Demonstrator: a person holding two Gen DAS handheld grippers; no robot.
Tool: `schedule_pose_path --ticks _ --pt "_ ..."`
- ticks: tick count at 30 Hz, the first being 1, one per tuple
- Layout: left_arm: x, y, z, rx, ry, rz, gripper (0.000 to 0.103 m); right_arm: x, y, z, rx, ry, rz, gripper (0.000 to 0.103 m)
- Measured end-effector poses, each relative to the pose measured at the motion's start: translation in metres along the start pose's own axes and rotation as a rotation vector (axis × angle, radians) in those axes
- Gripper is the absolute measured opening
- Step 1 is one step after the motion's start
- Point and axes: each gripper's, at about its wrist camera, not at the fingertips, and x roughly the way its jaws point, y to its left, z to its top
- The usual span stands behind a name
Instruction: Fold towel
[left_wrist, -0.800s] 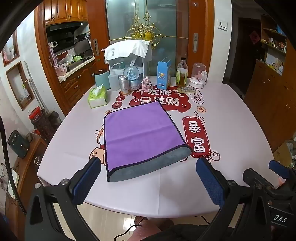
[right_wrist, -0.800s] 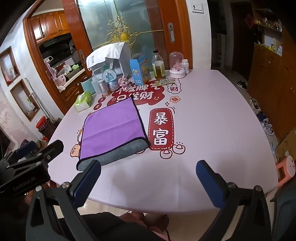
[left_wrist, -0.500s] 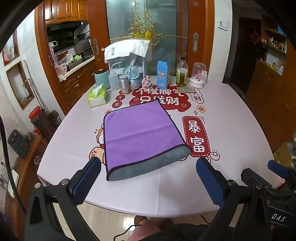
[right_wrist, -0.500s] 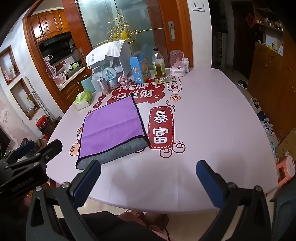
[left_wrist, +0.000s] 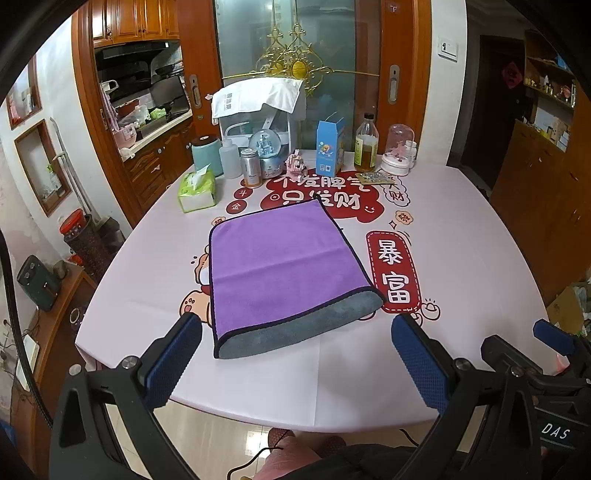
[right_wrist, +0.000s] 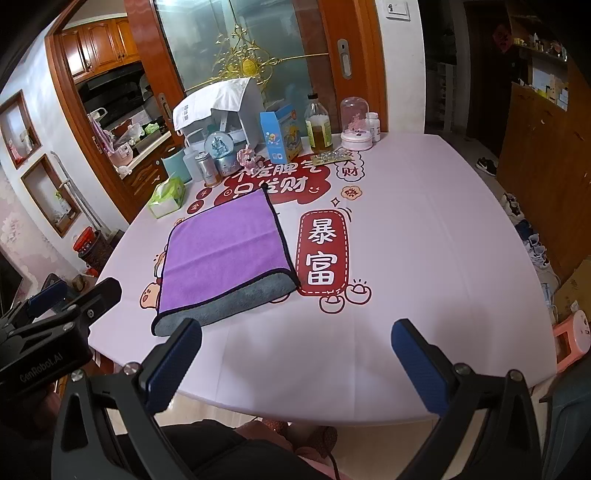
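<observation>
A purple towel (left_wrist: 280, 266) with a grey underside lies folded flat on the pink table; it also shows in the right wrist view (right_wrist: 225, 254), with the grey fold edge toward me. My left gripper (left_wrist: 295, 354) is open and empty, held above the table's near edge just short of the towel. My right gripper (right_wrist: 295, 354) is open and empty, held near the table's front edge to the right of the towel. The right gripper's body shows at the lower right of the left wrist view (left_wrist: 535, 369).
The pink tablecloth (left_wrist: 461, 258) has red printed characters. At the table's far side stand a tissue pack (left_wrist: 196, 188), a teal canister (left_wrist: 207, 155), bottles, a blue carton (left_wrist: 330, 149), a snow globe and a white covered rack (left_wrist: 258, 107). Wooden cabinets stand at right.
Both grippers have drifted slightly; the towel has not moved. Both stay open and empty.
</observation>
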Motion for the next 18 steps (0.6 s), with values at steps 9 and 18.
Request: schedule_pose_path --ticks 9,18 --pt "0.0002 0.0001 -0.0001 -0.003 0.001 0.002 0.102 0.0095 0.0038 -0.0132 -0.017 -0.002 0.015 0.103" --pt "0.0048 0.0024 -0.0004 -0.035 0.018 0.023 0.102 0.0070 0.0074 -0.0066 -0.045 -0.019 0.039 0.103"
